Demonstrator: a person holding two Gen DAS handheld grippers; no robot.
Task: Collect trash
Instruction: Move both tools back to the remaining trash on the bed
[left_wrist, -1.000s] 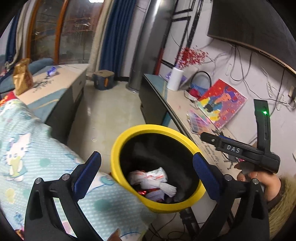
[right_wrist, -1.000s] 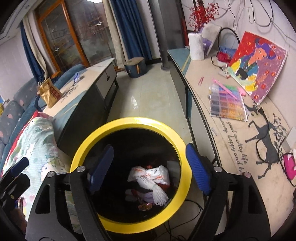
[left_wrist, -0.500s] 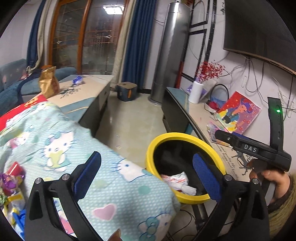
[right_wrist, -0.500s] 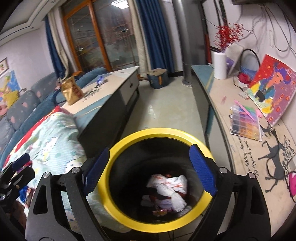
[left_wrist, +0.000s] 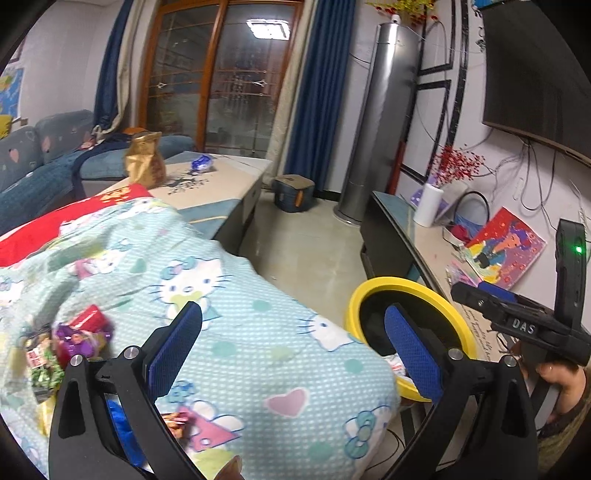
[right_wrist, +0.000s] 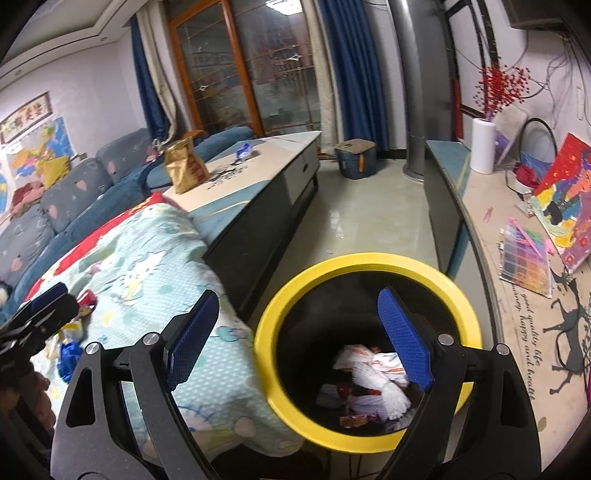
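Both my grippers have swung away from the bin toward the blanket since a second ago.
My left gripper (left_wrist: 291, 343) and right gripper (right_wrist: 299, 339) stand with jaws apart, empty. The yellow-rimmed bin (right_wrist: 369, 264) beside the blanket's (left_wrist: 258, 332) edge holds white wrappers (right_wrist: 373, 380); loose trash (left_wrist: 74, 339) lies at the blanket's left edge.

We saw open tiled floor (right_wrist: 373, 221) running between the dark low cabinet with a pale top (right_wrist: 266, 206) and the long counter (right_wrist: 480, 206) against the wall. The round black bin with a yellow rim (right_wrist: 280, 306) stood at the near end of that lane, its mouth uncovered. The light-blue cartoon-print quilt (left_wrist: 236, 332) bulged just beside the bin. The left gripper (left_wrist: 291, 343) hung over the quilt's edge with nothing between its wide-apart fingers.
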